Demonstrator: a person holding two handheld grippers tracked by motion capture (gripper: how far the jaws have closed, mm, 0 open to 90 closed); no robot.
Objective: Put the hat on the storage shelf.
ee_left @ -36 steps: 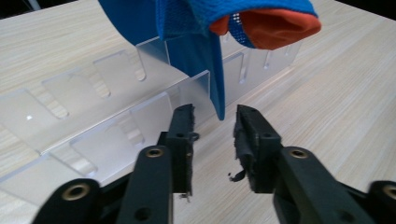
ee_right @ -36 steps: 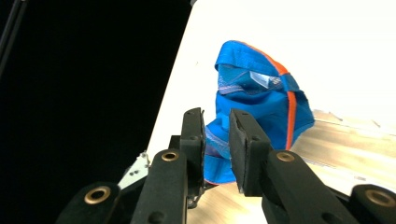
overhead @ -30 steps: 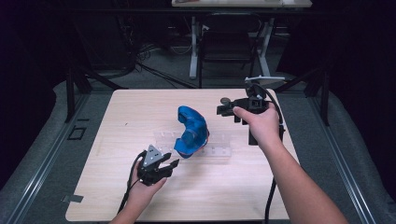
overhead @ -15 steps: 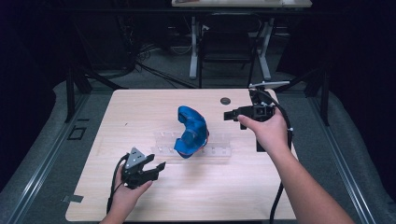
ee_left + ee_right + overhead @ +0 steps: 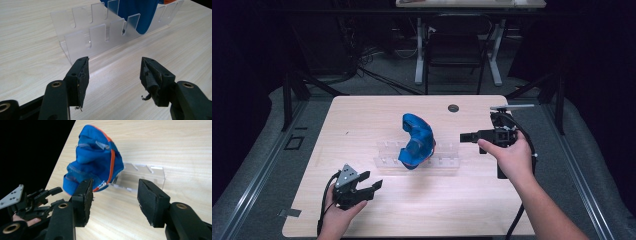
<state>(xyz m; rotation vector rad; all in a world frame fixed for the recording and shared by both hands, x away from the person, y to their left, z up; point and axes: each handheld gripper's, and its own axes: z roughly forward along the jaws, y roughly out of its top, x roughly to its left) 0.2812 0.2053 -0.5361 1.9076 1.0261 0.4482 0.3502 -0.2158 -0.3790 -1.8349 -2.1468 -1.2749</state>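
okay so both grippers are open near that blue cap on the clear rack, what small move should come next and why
Probably ease the right gripper forward toward the blue cap. Its jaws stand open and empty, pointed at the cap, which sits propped in the clear rack with open table between them. The left gripper, also open, sits farther back near the table's front edge, facing the rack's end, where it could steady the rack.

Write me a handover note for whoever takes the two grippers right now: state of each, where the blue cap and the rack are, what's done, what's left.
Left gripper: open, empty, near the front left of the table, jaws pointing at the clear acrylic rack.
Right gripper: open, empty, held to the right of the rack, aimed at the blue cap.
Cap: sits on the rack at mid-table, orange trim showing in the right gripper view; neither gripper touches it.
Done: cap rests on the rack.
Left: likely only to check that it sits steady, then move clear.
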